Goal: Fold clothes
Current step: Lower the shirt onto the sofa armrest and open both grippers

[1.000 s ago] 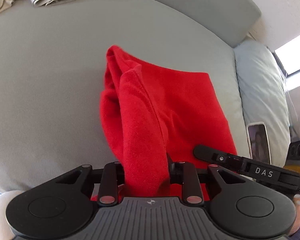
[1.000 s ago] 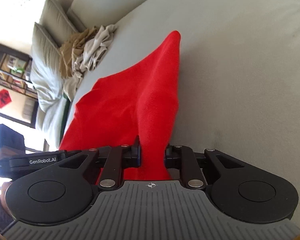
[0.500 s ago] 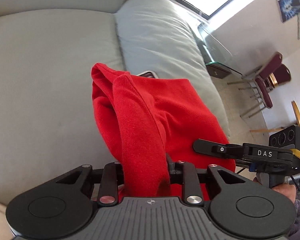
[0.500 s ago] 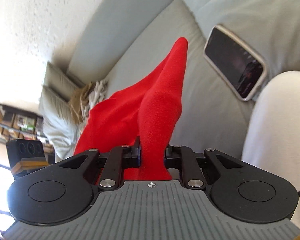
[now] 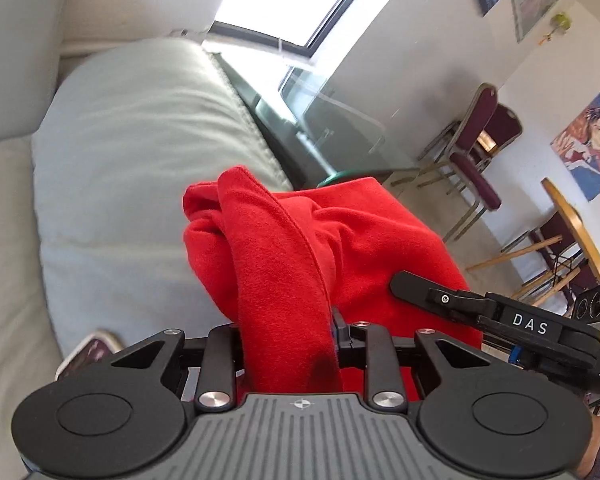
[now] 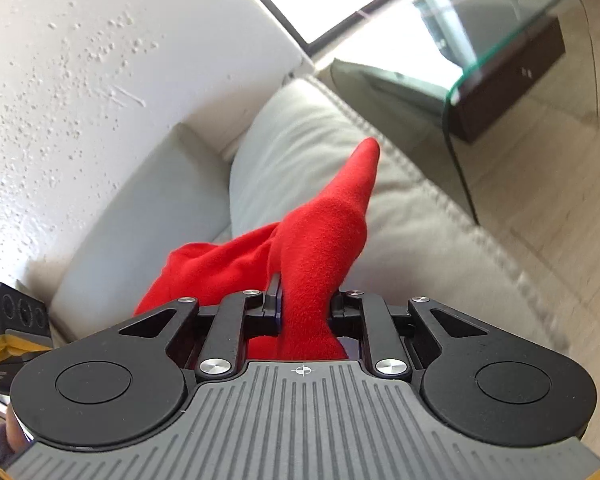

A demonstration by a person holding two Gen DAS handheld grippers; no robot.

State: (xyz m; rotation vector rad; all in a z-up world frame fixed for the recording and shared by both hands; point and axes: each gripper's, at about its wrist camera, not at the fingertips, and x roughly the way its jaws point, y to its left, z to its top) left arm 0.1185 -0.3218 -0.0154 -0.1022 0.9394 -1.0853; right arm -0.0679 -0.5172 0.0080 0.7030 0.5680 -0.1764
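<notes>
A red fleece garment (image 5: 284, 264) hangs bunched between both grippers, lifted off the sofa. In the left wrist view my left gripper (image 5: 288, 332) is shut on a thick fold of it, with cloth spilling forward over the jaws. The right gripper's finger (image 5: 452, 300) shows at the right of that view, against the red cloth. In the right wrist view my right gripper (image 6: 304, 308) is shut on another fold of the red garment (image 6: 320, 232), whose tip points up and away over the cushion.
A pale grey sofa cushion (image 5: 132, 152) lies below the garment. A phone (image 5: 92, 354) rests on the sofa at lower left. A glass side table (image 6: 520, 60) stands beyond the sofa end, with chairs (image 5: 472, 152) and a wooden table (image 5: 572, 224) further off.
Both grippers have swung the red garment sideways and up, from over the flat sofa seat to over the end cushion. The room beyond the sofa has come into view. Both grips held.
</notes>
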